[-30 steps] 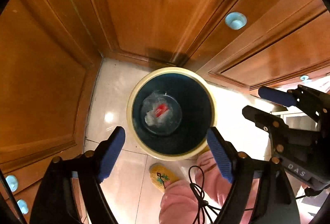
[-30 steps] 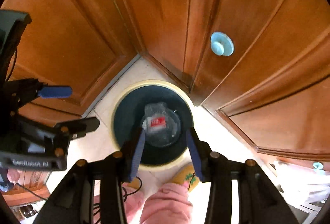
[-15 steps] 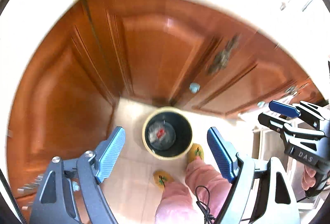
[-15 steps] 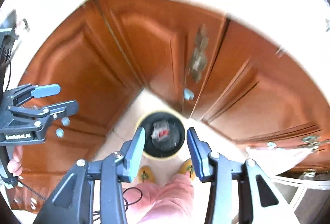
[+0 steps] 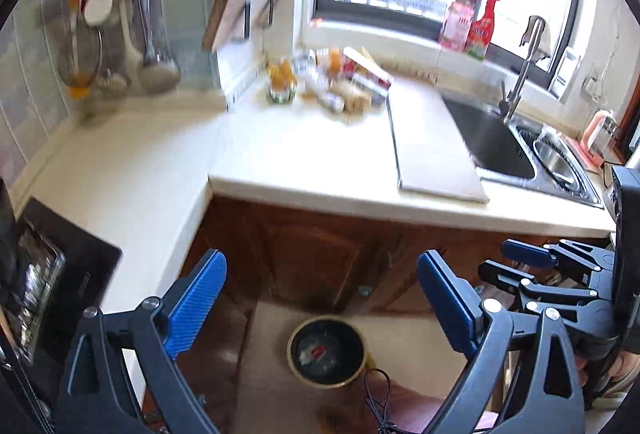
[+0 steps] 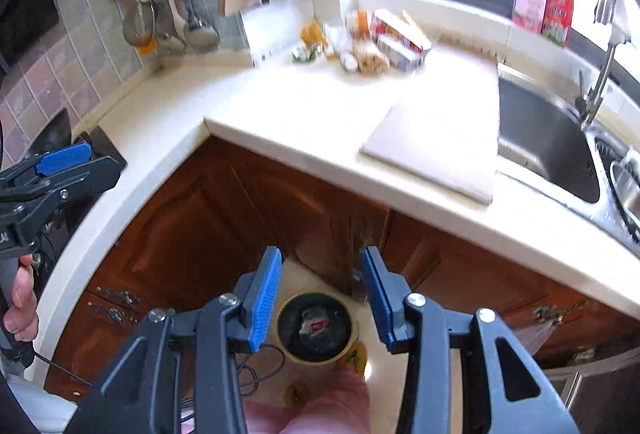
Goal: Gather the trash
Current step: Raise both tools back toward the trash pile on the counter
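- Bench (image 5: pixel 304 162) — pale, L-shaped; trash pile (image 5: pixel 332 82) of boxes and wrappers at its back corner, near the window.
- Bin (image 5: pixel 326 354) — on the floor below, one scrap inside.
- Left tongs (image 5: pixel 320 306), right tongs (image 6: pixel 320 294) — both open, empty.
- Step, as judged — between loads; next calls for a reach to the pile.

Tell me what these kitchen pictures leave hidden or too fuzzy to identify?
- Pile of packets and boxes on the counter: motion-blurred in both views, labels unreadable.
- Trash in the bin: too small; only a red scrap shows.
- Utensils hanging on the wall: smeared by blur.
- Sink: far side cut off by the right view's edge.
- Floor beside the bin: partly hidden by the right tongs.
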`<state>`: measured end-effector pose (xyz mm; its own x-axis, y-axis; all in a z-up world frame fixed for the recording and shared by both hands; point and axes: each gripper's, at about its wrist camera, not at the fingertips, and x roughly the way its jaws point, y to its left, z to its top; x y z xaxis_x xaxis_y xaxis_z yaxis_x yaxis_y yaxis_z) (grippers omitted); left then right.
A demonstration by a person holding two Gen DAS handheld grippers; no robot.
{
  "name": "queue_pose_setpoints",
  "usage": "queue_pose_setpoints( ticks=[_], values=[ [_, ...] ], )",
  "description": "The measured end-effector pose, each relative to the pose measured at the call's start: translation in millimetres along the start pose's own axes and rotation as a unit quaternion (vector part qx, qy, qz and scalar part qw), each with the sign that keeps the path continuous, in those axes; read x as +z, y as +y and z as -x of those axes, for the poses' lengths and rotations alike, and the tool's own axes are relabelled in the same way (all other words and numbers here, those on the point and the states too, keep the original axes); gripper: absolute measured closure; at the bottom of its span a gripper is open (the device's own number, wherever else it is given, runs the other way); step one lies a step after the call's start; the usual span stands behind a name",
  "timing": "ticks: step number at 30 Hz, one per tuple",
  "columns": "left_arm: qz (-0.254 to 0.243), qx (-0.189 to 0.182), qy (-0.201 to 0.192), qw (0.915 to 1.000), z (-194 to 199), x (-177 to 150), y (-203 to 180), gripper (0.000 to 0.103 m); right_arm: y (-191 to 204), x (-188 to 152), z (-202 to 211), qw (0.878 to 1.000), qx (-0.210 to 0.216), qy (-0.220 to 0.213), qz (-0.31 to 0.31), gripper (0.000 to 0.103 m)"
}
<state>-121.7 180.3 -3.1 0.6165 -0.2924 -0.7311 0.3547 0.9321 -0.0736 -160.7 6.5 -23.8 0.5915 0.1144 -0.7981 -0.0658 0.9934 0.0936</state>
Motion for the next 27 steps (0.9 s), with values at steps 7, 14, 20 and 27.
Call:
queue_pose_setpoints(
  ticks=[7,14,20,27],
  values=[
    [-0.011,0.024,-0.053,0.9983,26,28,-19,0.001,-1,26,30,0.999,0.015,-0.041,-0.002,0.061],
    [-0.032,0.043,-0.091,0.9944,43,75,-30,0.001,-19,70,63,0.995,0.034,-0.088,-0.024,0.06],
    [-0.043,0.068,-0.12,0.9895,29,126,-40,0.001,-45,123,75,0.991,0.02,-0.125,-0.032,0.042],
    [-0.015,0.063,-0.09,0.9938,-33,187,-49,0.001,-96,195,37,0.995,0.02,-0.093,-0.034,0.041]
  ],
)
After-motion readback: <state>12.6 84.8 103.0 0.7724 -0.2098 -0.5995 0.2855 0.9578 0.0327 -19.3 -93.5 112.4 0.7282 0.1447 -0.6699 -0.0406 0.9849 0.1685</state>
